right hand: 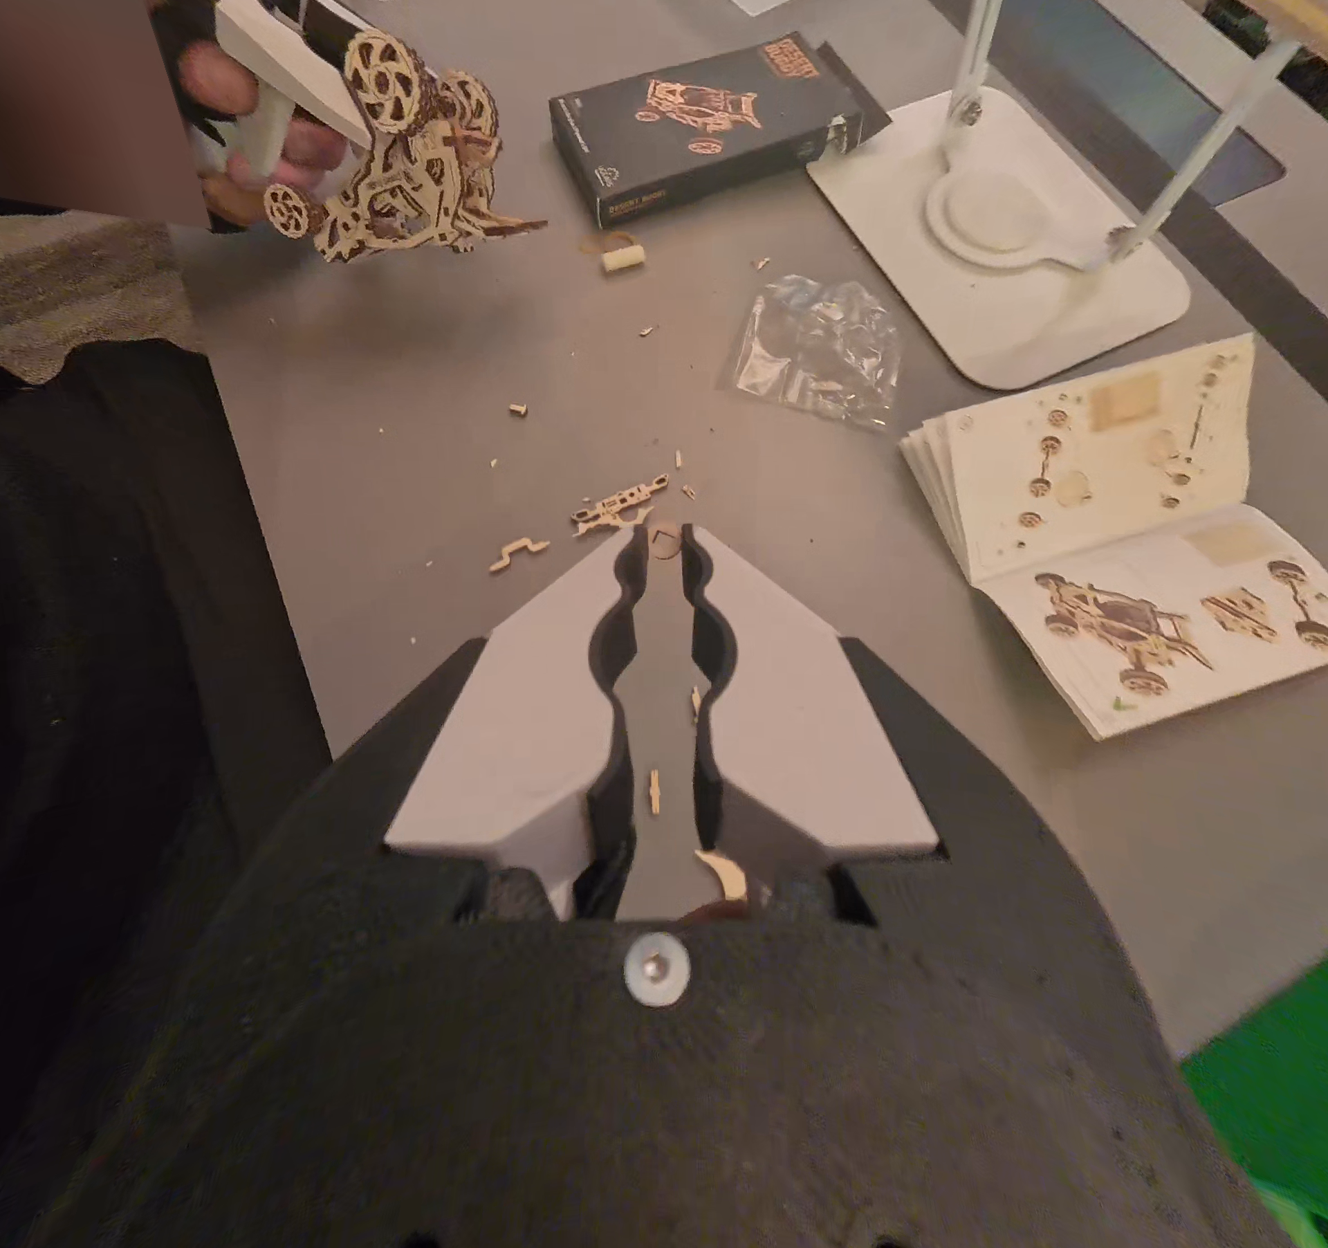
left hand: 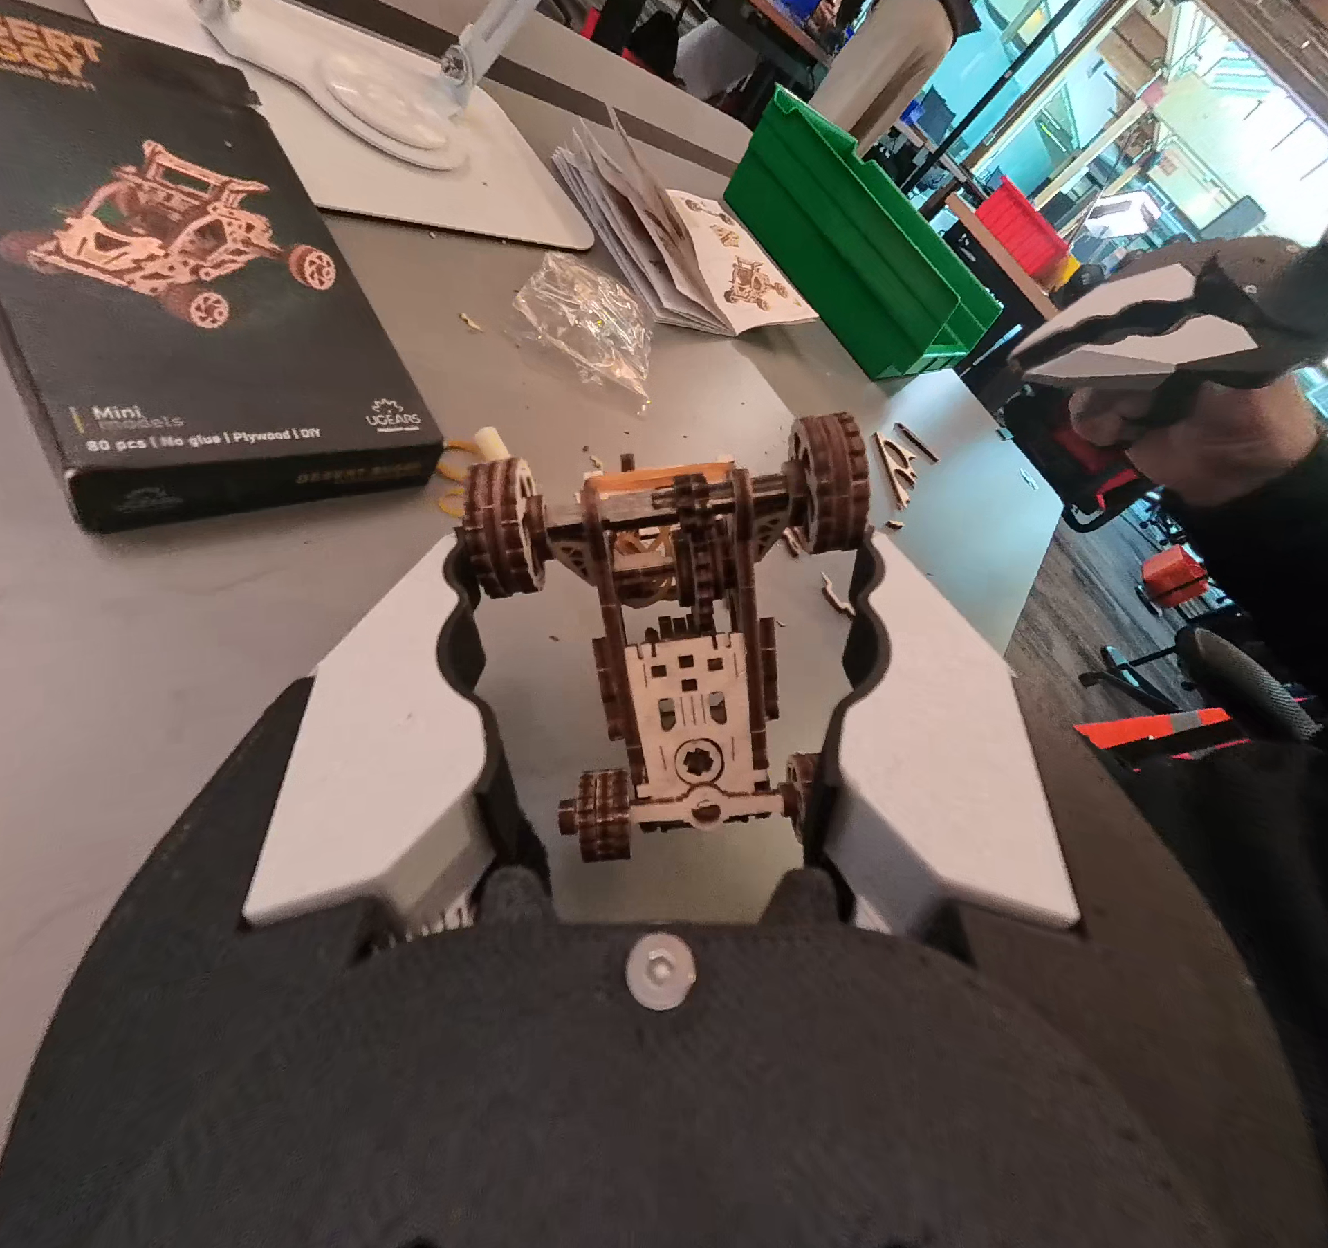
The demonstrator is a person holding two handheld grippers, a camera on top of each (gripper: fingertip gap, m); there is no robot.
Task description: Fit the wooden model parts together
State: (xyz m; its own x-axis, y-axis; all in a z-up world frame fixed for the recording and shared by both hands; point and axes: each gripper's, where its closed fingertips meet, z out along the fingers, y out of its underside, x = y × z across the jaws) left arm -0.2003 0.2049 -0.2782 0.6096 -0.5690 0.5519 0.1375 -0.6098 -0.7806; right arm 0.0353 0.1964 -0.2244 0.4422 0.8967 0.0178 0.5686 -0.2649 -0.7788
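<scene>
the buggy model (left hand: 668, 646) is mostly built: chassis, gears and all four wheels are on. it hangs above the tabletop (left hand: 215, 638), gripped across its axles by the left claw (left hand: 665, 552), underside to the camera, long axis running 12 to 6, big wheels at 12. the right claw (right hand: 661, 531) is nearly closed, empty (over the scraps), the loose frame strip (right hand: 621, 498) at its 11 unfitted.

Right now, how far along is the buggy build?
Done: the wooden buggy has its chassis, gears and four wheels on. In hand: the left gripper holds it off the table by the big wheels. Left: loose wooden pieces lie just ahead of the right gripper, nearly closed and holding nothing.
</scene>
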